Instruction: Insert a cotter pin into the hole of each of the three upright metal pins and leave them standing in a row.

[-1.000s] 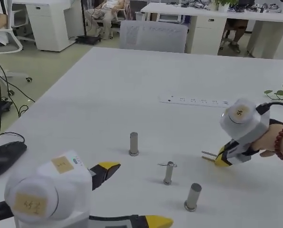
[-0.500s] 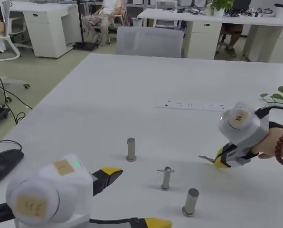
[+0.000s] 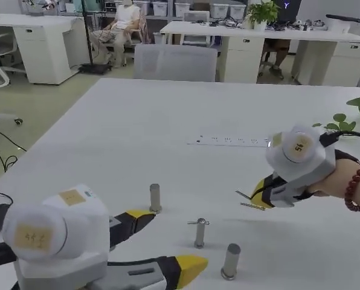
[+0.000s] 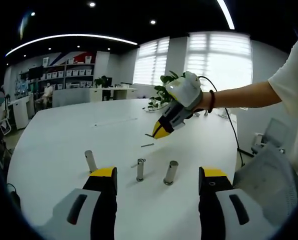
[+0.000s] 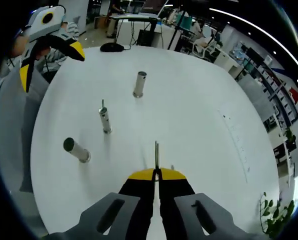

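On the white table (image 3: 107, 133) in the head view, three metal pins stand upright in a slanting row: the first metal pin (image 3: 155, 198) farthest left, the middle metal pin (image 3: 199, 234) and the third metal pin (image 3: 231, 261) nearest the person. A fitted cotter pin (image 3: 198, 222) lies crosswise through the top of the middle one; the other two tops are bare. The right gripper (image 3: 261, 194) hovers to the right of the row, above the table, its yellow tips pinched on the held cotter pin (image 3: 244, 196), which sticks out toward the row. A hand (image 3: 340, 181) with a bead bracelet carries it. The left gripper (image 3: 165, 241) sits low at the near edge, its jaws wide apart, left of the third metal pin. A power strip (image 3: 228, 141) lies farther back.

From the left gripper view, its own two jaws rise wide apart with nothing between them, and the three metal pins stand just beyond. The right gripper (image 4: 159, 132) comes in above them, well clear of the row, with the thin pin at its tip.

Seen from the right gripper view, the right gripper's jaws are pressed together on the held cotter pin (image 5: 156, 152), which points forward over bare table. The first metal pin (image 5: 139, 84), middle metal pin (image 5: 105, 120) and third metal pin (image 5: 76, 150) stand off to the left. The left gripper (image 5: 49, 62) shows at the upper left, spread open.
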Demonstrator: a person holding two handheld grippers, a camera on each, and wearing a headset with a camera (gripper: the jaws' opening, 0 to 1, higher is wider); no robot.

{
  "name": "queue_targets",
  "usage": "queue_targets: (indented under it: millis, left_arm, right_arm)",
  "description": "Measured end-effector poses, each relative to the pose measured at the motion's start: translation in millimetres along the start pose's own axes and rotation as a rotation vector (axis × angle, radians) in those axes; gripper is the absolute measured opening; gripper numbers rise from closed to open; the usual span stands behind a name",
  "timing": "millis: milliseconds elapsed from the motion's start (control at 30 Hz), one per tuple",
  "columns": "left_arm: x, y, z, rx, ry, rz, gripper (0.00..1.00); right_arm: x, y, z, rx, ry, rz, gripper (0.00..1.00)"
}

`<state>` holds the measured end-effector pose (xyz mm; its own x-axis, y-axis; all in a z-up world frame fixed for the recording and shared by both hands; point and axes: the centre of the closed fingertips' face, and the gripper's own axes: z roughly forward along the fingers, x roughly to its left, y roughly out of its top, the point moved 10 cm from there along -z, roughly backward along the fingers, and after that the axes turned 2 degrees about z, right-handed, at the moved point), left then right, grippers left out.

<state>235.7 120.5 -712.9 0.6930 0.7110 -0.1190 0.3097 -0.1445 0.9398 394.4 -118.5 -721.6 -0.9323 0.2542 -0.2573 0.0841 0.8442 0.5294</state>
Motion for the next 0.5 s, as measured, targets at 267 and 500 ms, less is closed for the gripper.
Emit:
queue_targets:
  millis: [267, 500]
  left_arm:
    - [3.7, 8.5, 5.5, -0.018, -0.013, -0.038, 0.56]
    - [5.4, 13.5, 11.2, -0.026, -0.027, -0.068, 0.47]
  right_arm:
    - [22.8, 22.4, -17.3, -0.082, 0.002, -0.064, 0.03]
    - [41.6, 38.9, -28.2, -0.152, 0.012, -0.116, 0.03]
